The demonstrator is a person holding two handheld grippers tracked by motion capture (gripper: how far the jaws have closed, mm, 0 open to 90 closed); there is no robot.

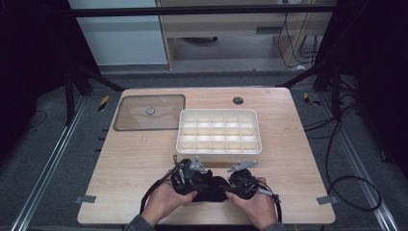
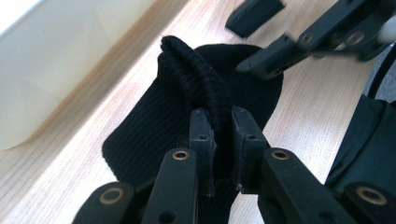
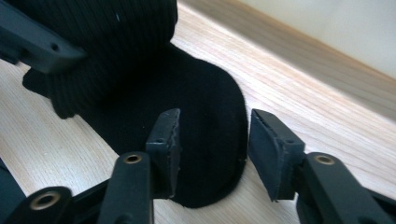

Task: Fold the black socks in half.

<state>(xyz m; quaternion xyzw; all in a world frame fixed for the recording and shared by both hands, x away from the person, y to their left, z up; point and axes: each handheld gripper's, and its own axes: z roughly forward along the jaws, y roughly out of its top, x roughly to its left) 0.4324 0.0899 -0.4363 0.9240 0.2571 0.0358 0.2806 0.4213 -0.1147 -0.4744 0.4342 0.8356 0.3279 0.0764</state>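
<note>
Left tongs [image 2: 223,140]: pressed together on a raised ribbed fold of the sock [image 2: 187,107], which stands up between the jaws; the left hand [image 1: 163,199] holds them low at the near edge of the tabletop [image 1: 120,163].
Right tongs [image 3: 212,140]: spread, the jaws standing either side of the sock's rounded end, pads clear of the cloth; nothing pinched.
Sock: black, ribbed knit, lying on the tabletop between the two hands, just in front of the tray [image 1: 219,131]; one end lifted by the left tongs, the rest flat on the wood.
Handling: by the look of it light, soft and limp; it will sag and drape from any one hold and will not keep a shape. Not fragile, and the ribbed knit should give the pads good purchase.
Where to take hold: likely best on a doubled fold or the cuff, pinched deep enough to catch all layers; a single thin edge may slip out. The flat rounded end calls for a pad to get under the cloth.
Tray: white, divided into small compartments, all bare as far as I can tell.
Lid [image 1: 149,112]: clear, with a small knob, flat on the tabletop left of the tray.
</note>
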